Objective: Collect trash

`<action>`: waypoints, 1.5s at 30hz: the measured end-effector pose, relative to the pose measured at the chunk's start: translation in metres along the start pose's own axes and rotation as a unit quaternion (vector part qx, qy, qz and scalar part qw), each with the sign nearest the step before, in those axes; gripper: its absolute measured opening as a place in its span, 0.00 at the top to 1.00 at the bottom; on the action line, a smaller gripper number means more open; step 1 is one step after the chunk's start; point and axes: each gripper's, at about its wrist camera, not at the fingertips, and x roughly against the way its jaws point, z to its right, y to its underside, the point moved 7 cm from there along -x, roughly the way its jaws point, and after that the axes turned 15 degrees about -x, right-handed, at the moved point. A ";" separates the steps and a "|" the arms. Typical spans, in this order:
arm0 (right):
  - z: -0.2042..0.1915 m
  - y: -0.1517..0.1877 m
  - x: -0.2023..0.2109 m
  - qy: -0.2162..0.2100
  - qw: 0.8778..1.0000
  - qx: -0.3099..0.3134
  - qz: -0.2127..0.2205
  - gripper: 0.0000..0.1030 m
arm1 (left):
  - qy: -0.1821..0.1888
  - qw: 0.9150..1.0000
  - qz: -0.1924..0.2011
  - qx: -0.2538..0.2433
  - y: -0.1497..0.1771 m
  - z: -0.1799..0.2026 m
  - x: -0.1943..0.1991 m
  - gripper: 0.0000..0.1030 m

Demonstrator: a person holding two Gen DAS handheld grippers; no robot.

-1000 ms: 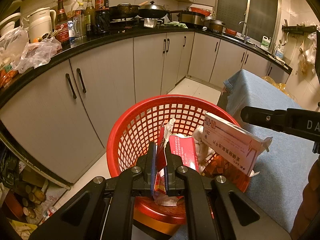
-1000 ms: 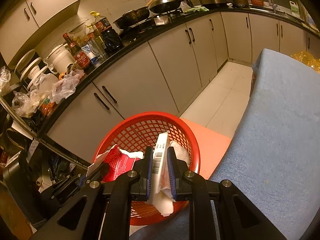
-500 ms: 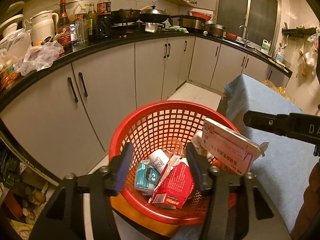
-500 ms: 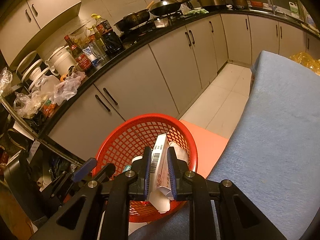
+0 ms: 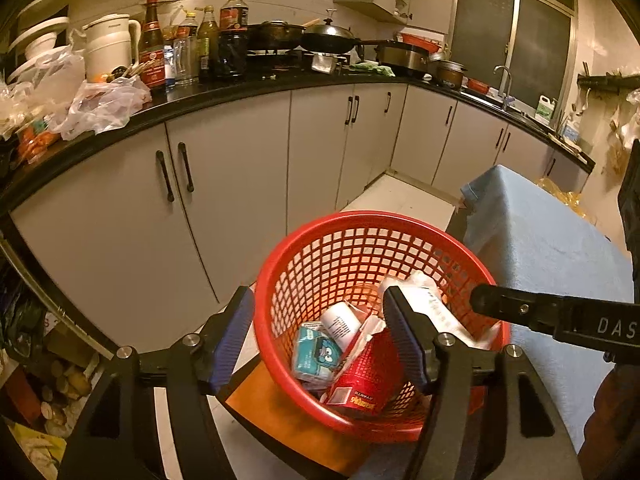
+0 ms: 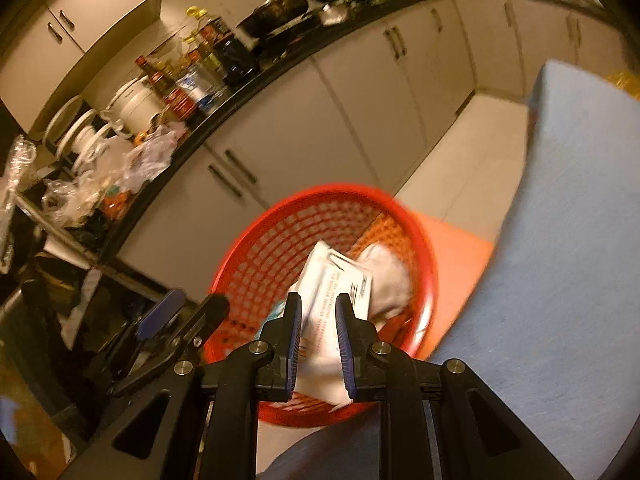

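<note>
Trash sat in one red mesh basket (image 5: 320,256), which stood on an orange stool (image 5: 276,408) between the grey cabinet run (image 5: 240,168) and the blue-covered table (image 5: 560,248). From the left wrist view I counted four pieces inside: one red snack packet (image 5: 364,380), one teal carton with a cartoon face (image 5: 314,354), one white cylinder with print (image 5: 340,324), and one white box (image 5: 436,308) lying against the right wall of the basket.

My left gripper (image 5: 320,344) hung over the basket's near rim with its two blue-padded fingers spread wide and nothing between them. One finger sat outside the rim on the left, the other over the inside.

My right gripper (image 6: 318,340) was over the basket (image 6: 256,264) too. Its fingers stood partly apart with the white box (image 6: 340,288) in the gap (this frame was blurred, so I could not tell whether the pads touched the cardboard). One crumpled white tissue (image 6: 384,276) lay just beside the box. The left gripper (image 6: 172,320) showed at lower left in this view, fingers parted.

On the black counter (image 5: 224,94) I counted one white kettle (image 5: 108,46), one wok with a lid (image 5: 328,38) and a cluster of roughly six bottles (image 5: 192,52), too crowded for an exact count.
</note>
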 end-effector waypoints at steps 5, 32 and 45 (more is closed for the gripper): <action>0.001 0.001 0.008 0.020 1.000 0.013 0.021 0.81 | -0.007 1.000 0.003 0.006 0.003 -0.005 0.006 0.32; 0.021 0.085 0.156 0.201 0.935 0.180 0.229 0.03 | -0.097 0.993 0.060 -0.026 0.021 0.038 0.100 0.02; 0.039 0.149 0.231 0.201 0.915 0.194 0.292 0.01 | -0.118 0.983 0.102 -0.093 0.052 0.091 0.161 0.02</action>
